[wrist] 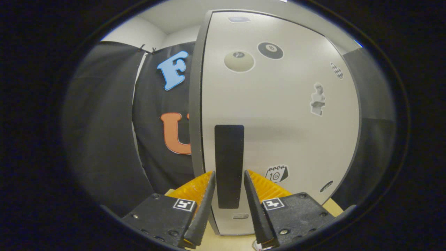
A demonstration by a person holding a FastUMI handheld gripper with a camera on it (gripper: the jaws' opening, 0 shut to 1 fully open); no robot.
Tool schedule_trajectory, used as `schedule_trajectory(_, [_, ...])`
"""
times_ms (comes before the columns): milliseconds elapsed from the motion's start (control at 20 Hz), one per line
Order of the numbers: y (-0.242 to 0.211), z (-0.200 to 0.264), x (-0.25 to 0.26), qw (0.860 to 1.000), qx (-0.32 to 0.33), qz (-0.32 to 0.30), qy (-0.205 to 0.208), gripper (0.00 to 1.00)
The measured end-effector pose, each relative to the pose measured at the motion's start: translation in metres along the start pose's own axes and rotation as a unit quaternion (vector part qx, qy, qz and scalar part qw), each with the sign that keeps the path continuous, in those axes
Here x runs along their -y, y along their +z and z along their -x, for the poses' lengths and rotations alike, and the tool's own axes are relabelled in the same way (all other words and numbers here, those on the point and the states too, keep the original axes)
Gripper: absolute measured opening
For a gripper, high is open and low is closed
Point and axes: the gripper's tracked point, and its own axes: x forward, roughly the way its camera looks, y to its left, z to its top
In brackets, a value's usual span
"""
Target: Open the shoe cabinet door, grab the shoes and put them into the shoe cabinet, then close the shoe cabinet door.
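Note:
The white shoe cabinet door [285,125] stands directly ahead and carries several stickers. A tall black handle [229,146] runs vertically down its left part. My gripper [229,171] has the lower part of this handle between its fingers. Both fingertips [211,176] rest against the handle's two sides, so the gripper is shut on it. The door's grey left edge [195,104] faces me at a slight angle. I cannot tell whether the door is ajar.
Black cloth wall [104,132] hangs to the left of the cabinet, and a dark panel [373,115] stands to its right. A light wooden surface [226,242] lies under the fingers at the cabinet's foot.

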Motion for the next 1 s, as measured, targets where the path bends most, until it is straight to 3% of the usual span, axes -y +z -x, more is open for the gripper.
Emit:
schedule_trajectory(200, [0.004,-0.002,-0.001,1.0,0.014,0.001,-0.013,0.42])
schedule_trajectory(450, [0.004,0.003,0.001,1.0,0.017,0.01,0.001,0.26])
schedule_trajectory(650, [0.001,0.013,0.001,0.999,0.019,0.024,0.017,0.24])
schedule_trajectory(1000, [-0.002,0.045,0.003,0.996,0.014,0.029,0.081,0.24])
